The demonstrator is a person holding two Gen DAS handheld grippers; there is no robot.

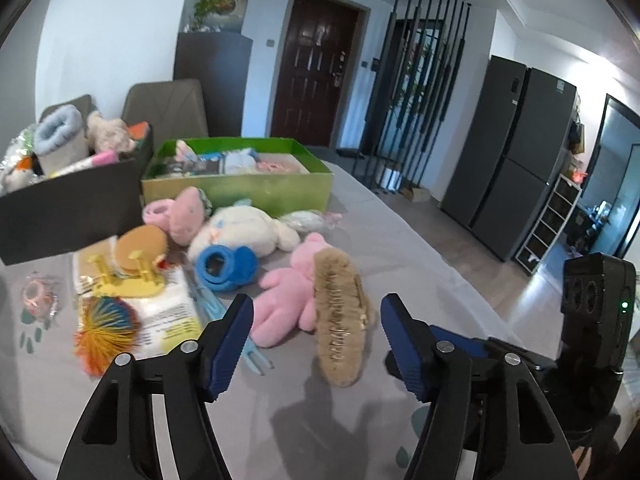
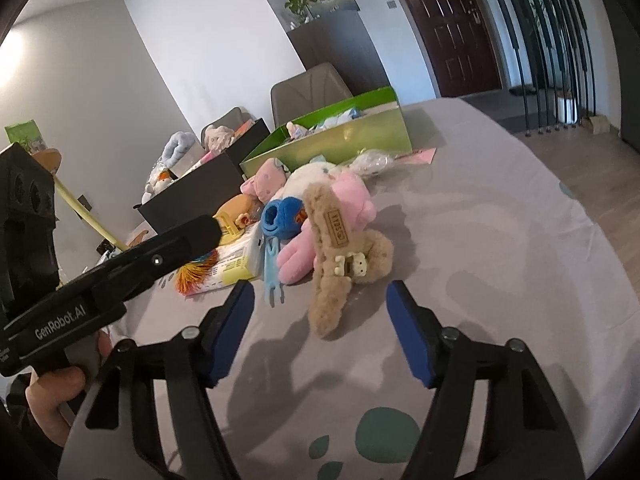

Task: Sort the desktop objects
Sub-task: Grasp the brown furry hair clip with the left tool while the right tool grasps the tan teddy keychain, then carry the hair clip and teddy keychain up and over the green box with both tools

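On the grey tablecloth, both grippers' jaws are spread; one body reads "GenRobot.AI".

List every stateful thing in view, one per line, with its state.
left hand-held gripper: open, empty, above the table.
right hand-held gripper: open, empty.
green box: open, partly filled.
black box: open, heaped with toys.
brown fuzzy hair clip: lying on the tablecloth, against the pink plush.
pink plush: lying flat.
white plush: lying on its side.
dark wooden door: shut.
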